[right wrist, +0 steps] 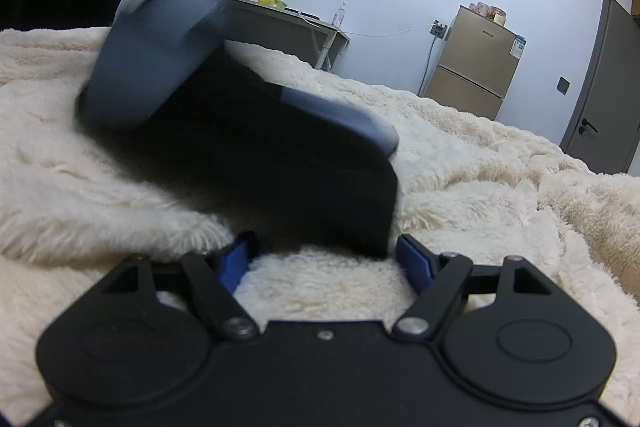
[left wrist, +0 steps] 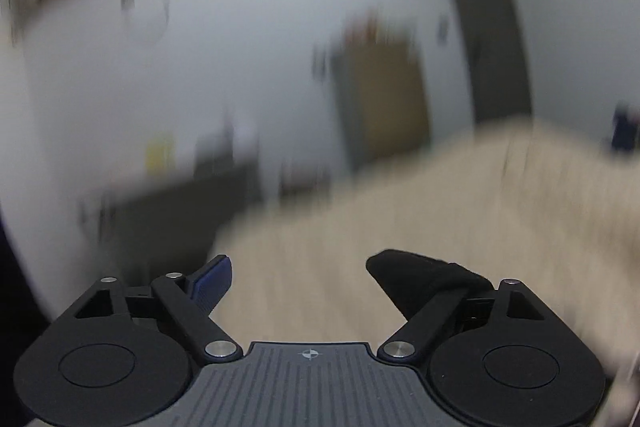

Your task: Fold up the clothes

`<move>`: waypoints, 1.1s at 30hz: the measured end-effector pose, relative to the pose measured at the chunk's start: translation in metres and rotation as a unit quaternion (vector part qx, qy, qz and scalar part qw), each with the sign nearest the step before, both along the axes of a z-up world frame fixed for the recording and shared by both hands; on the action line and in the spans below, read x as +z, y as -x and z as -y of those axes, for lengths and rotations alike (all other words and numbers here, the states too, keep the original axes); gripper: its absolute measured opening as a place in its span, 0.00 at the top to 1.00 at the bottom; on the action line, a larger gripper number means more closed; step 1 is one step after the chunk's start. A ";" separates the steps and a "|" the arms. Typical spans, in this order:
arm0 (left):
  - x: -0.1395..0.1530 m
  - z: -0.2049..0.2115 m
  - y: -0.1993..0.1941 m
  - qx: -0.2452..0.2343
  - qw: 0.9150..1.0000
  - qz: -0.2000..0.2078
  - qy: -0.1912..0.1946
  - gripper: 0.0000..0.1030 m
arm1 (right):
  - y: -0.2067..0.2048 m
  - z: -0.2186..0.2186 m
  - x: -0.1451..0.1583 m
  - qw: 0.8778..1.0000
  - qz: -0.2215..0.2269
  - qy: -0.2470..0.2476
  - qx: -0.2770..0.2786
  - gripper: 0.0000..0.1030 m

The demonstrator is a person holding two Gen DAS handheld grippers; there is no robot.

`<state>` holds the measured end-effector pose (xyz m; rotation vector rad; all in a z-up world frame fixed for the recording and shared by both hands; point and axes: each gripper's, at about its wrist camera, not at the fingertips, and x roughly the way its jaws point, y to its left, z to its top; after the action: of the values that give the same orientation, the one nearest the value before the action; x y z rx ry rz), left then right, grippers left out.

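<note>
My left gripper [left wrist: 298,269] is open, raised above a cream fleece blanket [left wrist: 420,211]; the view is motion-blurred. A scrap of black fabric [left wrist: 420,279] clings over its right finger. My right gripper [right wrist: 324,253] is open and low over the fleece blanket [right wrist: 480,187], empty between its blue pads [right wrist: 234,261]. The other gripper's dark body [right wrist: 240,131] looms blurred just ahead of it, above the blanket. No other garment shows.
A desk [right wrist: 280,23] stands by the far wall with small items and a bottle on it. A gold fridge [right wrist: 472,67] and a grey door [right wrist: 604,95] stand at the right. The fleece covers the whole bed surface.
</note>
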<state>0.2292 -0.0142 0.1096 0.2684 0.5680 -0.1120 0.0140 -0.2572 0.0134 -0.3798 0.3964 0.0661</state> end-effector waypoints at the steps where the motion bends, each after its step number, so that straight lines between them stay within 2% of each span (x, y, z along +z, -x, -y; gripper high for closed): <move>1: -0.032 -0.012 0.001 0.027 0.999 -0.035 0.002 0.26 | 0.000 0.000 0.000 1.000 0.000 -0.001 0.000 0.26; 2: -0.065 -0.024 0.002 0.054 0.996 -0.070 0.003 0.26 | 0.001 0.000 0.001 1.000 0.001 -0.002 0.001 0.26; 3: -0.077 -0.031 0.003 0.065 0.994 -0.085 0.008 0.26 | 0.001 0.001 0.001 1.000 0.002 -0.002 0.001 0.26; 4: -0.100 -0.042 0.007 0.086 0.989 -0.116 0.017 0.26 | 0.003 0.001 0.000 1.000 0.004 -0.002 0.001 0.26; 7: -0.105 -0.052 0.004 0.115 0.985 -0.129 0.008 0.24 | 0.004 0.000 0.000 1.000 0.005 -0.001 0.001 0.26; 8: -0.100 -0.057 -0.001 0.128 0.984 -0.122 -0.004 0.20 | 0.004 0.000 -0.001 1.000 0.005 0.000 0.002 0.26; 10: -0.086 -0.064 -0.013 0.146 0.984 -0.103 -0.014 0.19 | 0.004 0.000 -0.001 1.000 0.005 0.001 0.002 0.26; 12: -0.073 -0.076 -0.019 0.164 0.983 -0.078 0.002 0.19 | 0.005 0.000 -0.001 1.000 0.006 0.001 0.002 0.26; 14: -0.039 -0.090 -0.021 0.180 0.982 -0.011 0.051 0.19 | 0.006 0.000 -0.001 1.000 0.007 0.001 0.002 0.26; 16: -0.017 -0.084 -0.023 0.166 0.984 0.036 0.056 0.15 | 0.007 0.000 -0.002 1.000 0.009 0.001 0.002 0.26; 18: -0.010 -0.075 -0.025 0.148 0.988 0.039 0.024 0.06 | 0.007 0.001 -0.002 1.000 0.010 0.000 0.003 0.26; 19: -0.015 -0.067 -0.031 0.105 0.994 0.004 -0.008 0.06 | 0.007 0.001 -0.002 1.000 0.010 -0.001 0.003 0.26; 20: -0.030 -0.057 -0.037 0.043 0.996 -0.067 -0.051 0.06 | 0.007 0.001 -0.002 1.000 0.010 -0.001 0.004 0.26; 21: -0.036 -0.052 -0.038 0.015 0.992 -0.099 -0.075 0.07 | 0.007 0.001 -0.001 1.000 0.011 -0.002 0.004 0.26; 22: -0.058 -0.043 -0.035 -0.036 0.976 -0.151 -0.153 0.07 | 0.008 0.001 -0.001 1.000 0.012 -0.003 0.005 0.26; 23: -0.073 -0.040 -0.030 -0.058 0.960 -0.175 -0.213 0.09 | 0.009 0.002 -0.001 1.000 0.013 -0.004 0.005 0.26; 24: -0.087 -0.038 -0.024 -0.076 0.940 -0.196 -0.270 0.17 | 0.009 0.002 -0.001 1.000 0.015 -0.005 0.006 0.26; 26: -0.090 -0.047 -0.015 -0.093 0.930 -0.240 -0.264 0.19 | 0.008 0.002 -0.001 1.000 0.017 -0.005 0.007 0.26; 29: -0.061 -0.053 -0.007 -0.115 0.951 -0.240 -0.156 0.18 | 0.009 0.002 0.000 1.000 0.020 -0.004 0.007 0.26; 30: -0.046 -0.049 -0.003 -0.127 0.959 -0.222 -0.119 0.17 | 0.009 0.001 0.000 1.000 0.020 -0.003 0.007 0.26; 33: -0.023 -0.027 0.004 -0.151 0.969 -0.182 -0.072 0.14 | 0.008 0.000 0.000 1.000 0.020 -0.001 0.007 0.26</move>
<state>0.2251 0.0124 0.0868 0.4804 0.8997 -0.4215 0.0057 -0.2571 0.0136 -0.3816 0.3549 0.0719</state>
